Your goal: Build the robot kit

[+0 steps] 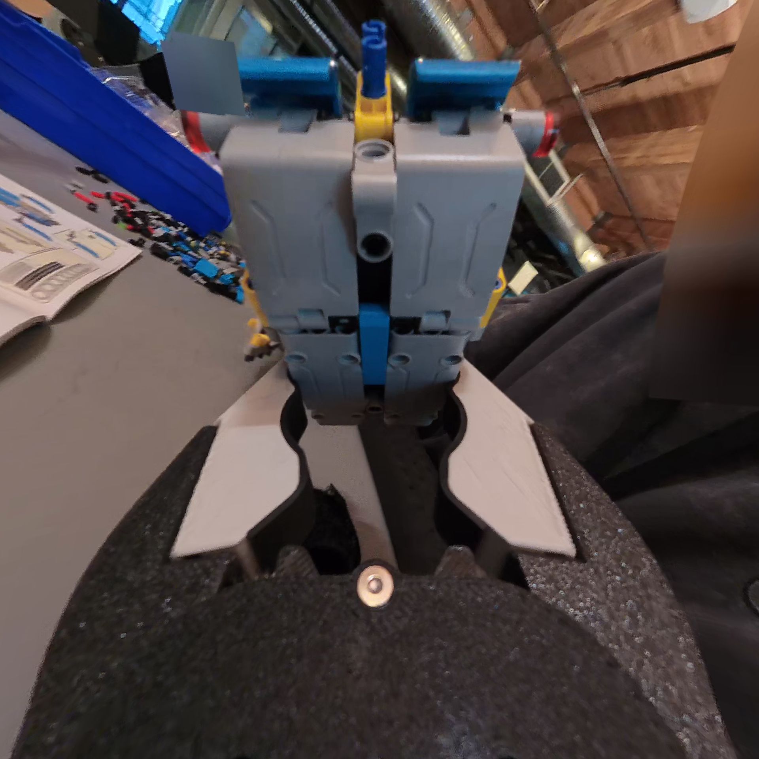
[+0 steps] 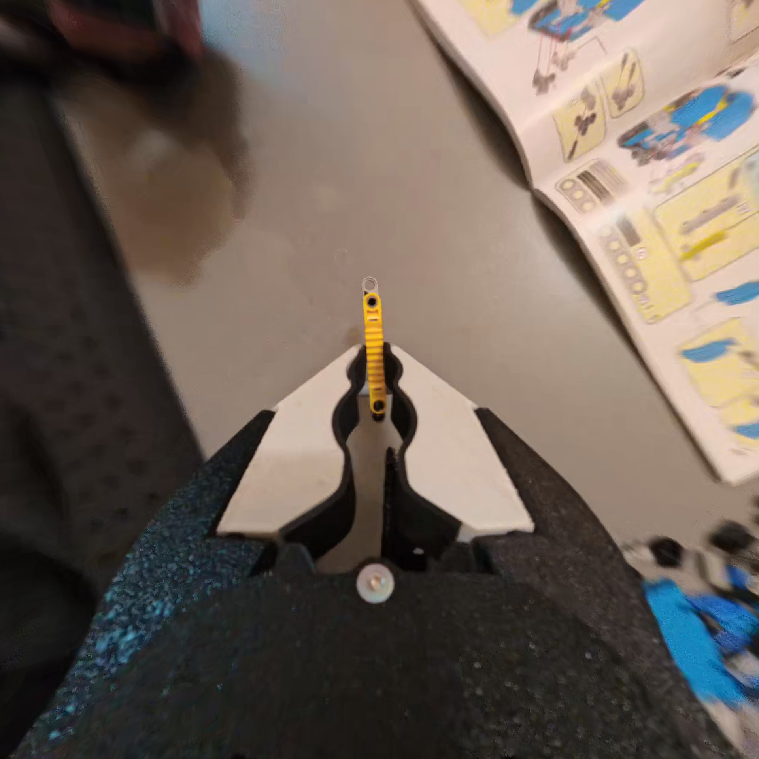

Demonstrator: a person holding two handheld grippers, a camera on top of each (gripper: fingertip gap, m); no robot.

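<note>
My left gripper (image 1: 373, 394) is shut on the near end of a grey, blue and yellow brick-built model (image 1: 371, 230). It holds the model up off the grey table (image 1: 102, 390), with blue panels, red ends and a blue pin at the far end. My right gripper (image 2: 374, 361) is shut on a thin yellow toothed rack piece (image 2: 373, 349). The piece sticks out past the fingertips, with a small grey holed part at its far tip. It hangs above the grey table (image 2: 349, 143).
A pile of small loose bricks (image 1: 180, 242) lies on the table beside a blue bin (image 1: 94, 123). An open instruction booklet (image 1: 45, 254) lies left; it shows at right in the right wrist view (image 2: 657, 205). Dark clothing (image 1: 616, 369) fills the right. Blue parts (image 2: 706, 616) lie low right. There is about 15 cm between the tips of the two grippers.
</note>
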